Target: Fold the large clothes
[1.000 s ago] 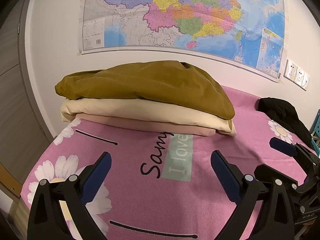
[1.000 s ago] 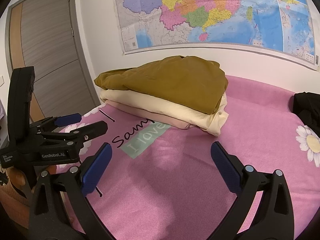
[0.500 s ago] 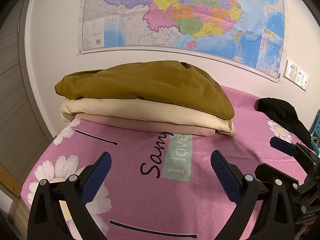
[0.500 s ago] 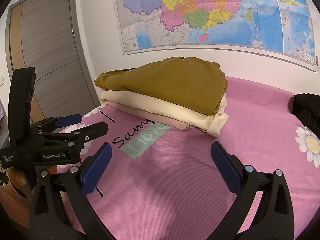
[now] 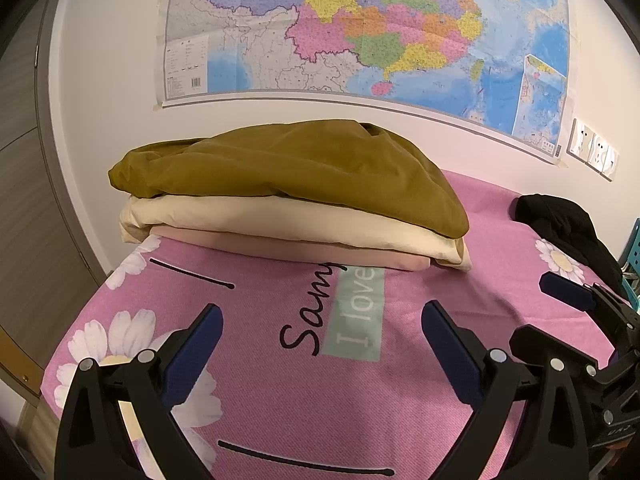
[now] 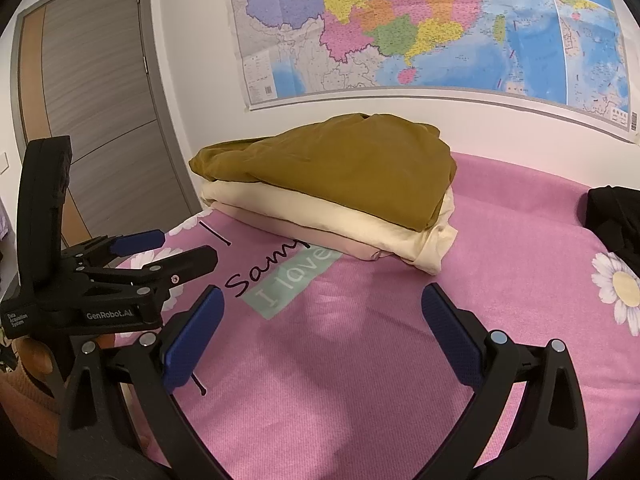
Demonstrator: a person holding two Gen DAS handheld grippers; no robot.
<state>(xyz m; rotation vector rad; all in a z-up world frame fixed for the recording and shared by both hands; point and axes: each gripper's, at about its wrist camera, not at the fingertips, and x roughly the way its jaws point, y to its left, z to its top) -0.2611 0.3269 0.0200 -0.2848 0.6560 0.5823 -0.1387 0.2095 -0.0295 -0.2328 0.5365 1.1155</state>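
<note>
Above pink bedspread point(image 5: 280, 400): both hand-held grippers point(image 5: 322, 344) point(image 6: 322, 334) agape.

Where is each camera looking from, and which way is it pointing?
Left wrist view: it sits on the left tool, low over the pink bedspread, facing the folded clothes stack and the wall map; its own open fingers show, with the right tool at the right edge.
Right wrist view: it sits on the right tool, facing the same stack from further right; the door and left tool show at left.
Both share the stack, the map, the bedspread and the black garment.
</note>
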